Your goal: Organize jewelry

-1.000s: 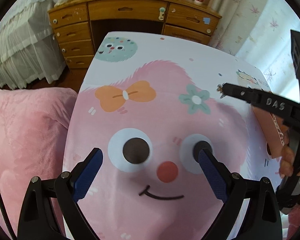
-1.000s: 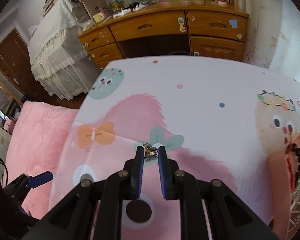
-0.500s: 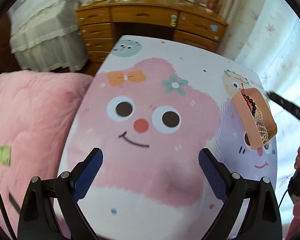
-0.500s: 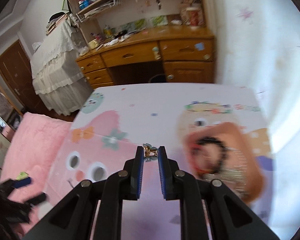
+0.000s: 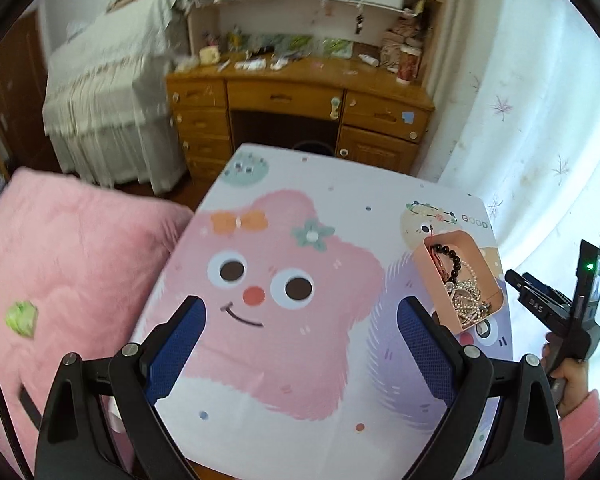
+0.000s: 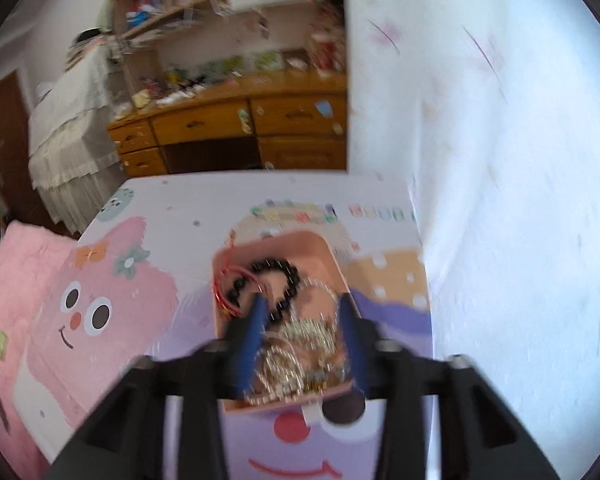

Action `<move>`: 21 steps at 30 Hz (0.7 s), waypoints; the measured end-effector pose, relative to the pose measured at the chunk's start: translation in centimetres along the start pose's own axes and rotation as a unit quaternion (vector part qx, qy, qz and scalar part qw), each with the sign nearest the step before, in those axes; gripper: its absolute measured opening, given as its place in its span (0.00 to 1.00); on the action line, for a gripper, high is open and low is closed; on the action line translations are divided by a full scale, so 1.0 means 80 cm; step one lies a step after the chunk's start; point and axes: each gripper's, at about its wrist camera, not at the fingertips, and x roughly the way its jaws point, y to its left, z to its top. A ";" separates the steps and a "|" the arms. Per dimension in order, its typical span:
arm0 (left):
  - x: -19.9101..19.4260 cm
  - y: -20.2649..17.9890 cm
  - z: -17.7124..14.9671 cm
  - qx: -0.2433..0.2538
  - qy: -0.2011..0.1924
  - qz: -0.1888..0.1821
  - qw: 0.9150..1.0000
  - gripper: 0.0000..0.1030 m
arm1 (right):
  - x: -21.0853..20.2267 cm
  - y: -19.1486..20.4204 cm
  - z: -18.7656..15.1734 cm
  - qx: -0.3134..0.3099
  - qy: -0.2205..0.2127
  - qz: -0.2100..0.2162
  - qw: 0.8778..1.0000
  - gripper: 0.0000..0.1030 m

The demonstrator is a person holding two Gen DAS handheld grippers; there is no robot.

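Jaws: right gripper (image 6: 302,312) spread wide, nothing between the blue pads, poised above the pink tray (image 6: 332,254); frame motion-blurred. Left gripper (image 5: 300,320) also spread wide and empty, held over the near part of the table.

Tray contents: black bead bracelet (image 6: 278,280) toward the far end, a red cord (image 6: 224,284) along the left wall, a tangle of pearl and silver chains (image 6: 304,344) toward the near end. Individual small pieces in the tangle cannot be told apart.

Tray position: on the right side of the table, over the purple cartoon figure of the printed cloth (image 5: 284,352). Left of the table lies a pink blanket (image 5: 68,264). Beyond the table stands a wooden desk (image 5: 296,96) with drawers; a white curtain (image 5: 540,128) hangs to the right.
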 end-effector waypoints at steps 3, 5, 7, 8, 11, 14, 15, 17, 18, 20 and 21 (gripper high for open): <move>-0.011 -0.015 0.010 0.039 -0.004 0.002 0.999 0.93 | -0.021 -0.010 -0.011 0.051 0.012 0.009 0.999 0.47; -0.013 -0.023 0.009 0.060 -0.011 -0.001 0.998 0.93 | -0.038 -0.011 -0.027 0.076 0.010 0.000 0.997 0.61; -0.010 -0.026 0.002 0.065 -0.013 0.014 0.998 0.93 | -0.054 -0.005 -0.047 0.090 0.009 -0.004 0.996 0.75; -0.008 -0.027 0.000 0.064 -0.011 0.021 0.998 0.93 | -0.064 0.001 -0.059 0.095 0.017 -0.007 0.995 0.75; -0.001 -0.023 -0.008 0.061 0.006 0.007 0.998 0.93 | -0.088 0.027 -0.088 0.093 0.053 -0.003 0.994 0.76; 0.002 -0.013 -0.018 0.062 0.027 -0.007 0.998 0.93 | -0.110 0.053 -0.113 0.100 0.094 0.004 0.991 0.84; 0.001 -0.011 -0.022 0.071 0.031 -0.005 0.997 0.93 | -0.117 0.063 -0.121 0.102 0.107 0.014 0.989 0.84; 0.001 -0.007 -0.032 0.080 0.033 0.008 0.996 0.96 | -0.125 0.080 -0.131 0.102 0.127 0.017 0.986 0.84; 0.000 -0.006 -0.036 0.082 0.038 0.009 0.996 0.99 | -0.131 0.091 -0.136 0.098 0.137 0.012 0.986 0.84; 0.000 -0.003 -0.042 0.082 0.046 -0.010 0.996 0.99 | -0.141 0.108 -0.141 0.083 0.144 0.008 0.986 0.84; 0.000 -0.003 -0.046 0.085 0.053 -0.024 0.995 0.99 | -0.147 0.119 -0.143 0.075 0.147 0.009 0.986 0.84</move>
